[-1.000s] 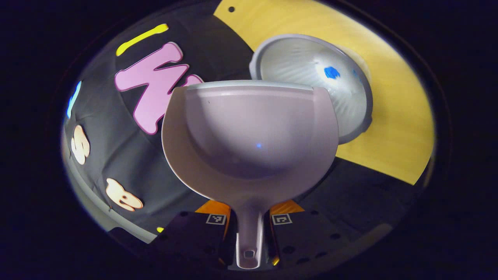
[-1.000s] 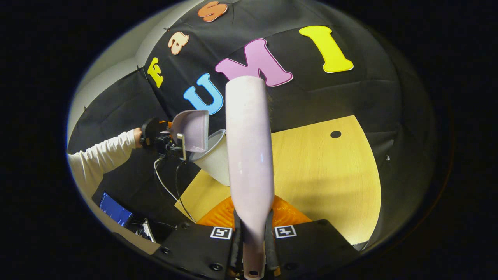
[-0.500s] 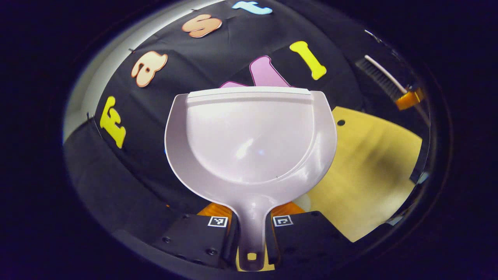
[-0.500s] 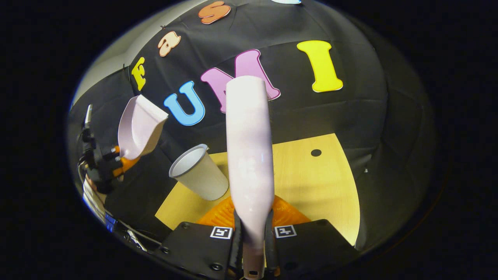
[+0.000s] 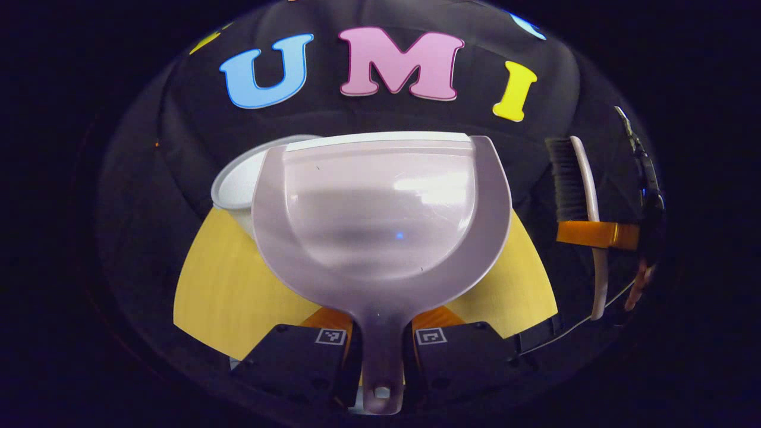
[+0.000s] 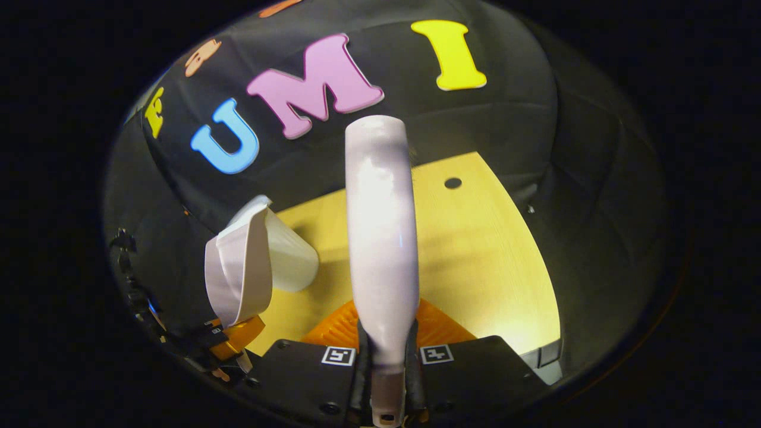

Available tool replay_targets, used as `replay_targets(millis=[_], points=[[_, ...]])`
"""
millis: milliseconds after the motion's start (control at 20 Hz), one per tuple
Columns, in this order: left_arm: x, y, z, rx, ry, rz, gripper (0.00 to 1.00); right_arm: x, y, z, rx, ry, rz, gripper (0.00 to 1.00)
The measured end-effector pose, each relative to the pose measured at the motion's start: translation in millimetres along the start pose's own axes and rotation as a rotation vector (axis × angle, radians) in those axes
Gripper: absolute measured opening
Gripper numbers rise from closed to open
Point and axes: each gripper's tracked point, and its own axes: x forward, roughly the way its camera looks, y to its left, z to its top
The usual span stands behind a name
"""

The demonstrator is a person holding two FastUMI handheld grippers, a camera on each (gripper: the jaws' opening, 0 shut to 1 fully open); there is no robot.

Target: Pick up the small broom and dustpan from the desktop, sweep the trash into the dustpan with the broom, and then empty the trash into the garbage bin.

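Since half a second ago I have swung my left gripper [image 5: 380, 362] round: the dustpan [image 5: 380, 220] in it now faces the booth wall squarely, and the garbage bin [image 5: 238, 190] has come into the left gripper view, peeping out behind the pan's upper left edge. The pan fills the centre of that view and hides most of the bin, so only a curve of its rim shows. My left fingers are closed on the pan's handle at the bottom centre. The pan's inside looks bare. One broom [image 6: 380, 238] stands up the middle of the right gripper view, its handle pinched between the fingers of my right gripper [image 6: 386, 380]; from here I see its smooth back and cannot see the bristles. At the right of the left gripper view the bristles show, pointing left. One bin, tilted by the lens, sits on the wooden desktop [image 6: 475, 249] at left centre of the right gripper view, partly behind the pan.
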Motion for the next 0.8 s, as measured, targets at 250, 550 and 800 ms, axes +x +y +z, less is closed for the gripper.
replay_targets(millis=[250, 550, 800], points=[[70.1, -7.0, -65.8, -0.059, 0.284, -0.025, 0.26, 66.6, -7.7, -90.7, -0.027, 0.310, -0.066, 0.19], [95.8, 12.7, -70.7, -0.037, 0.495, 0.027, 0.27, 113.7, -30.6, -145.9, -0.068, 0.573, -0.183, 0.26], [86.5, 6.9, -62.8, -0.049, 0.563, 0.035, 0.27, 110.6, -41.1, -151.6, -0.081, 0.666, -0.231, 0.26]])
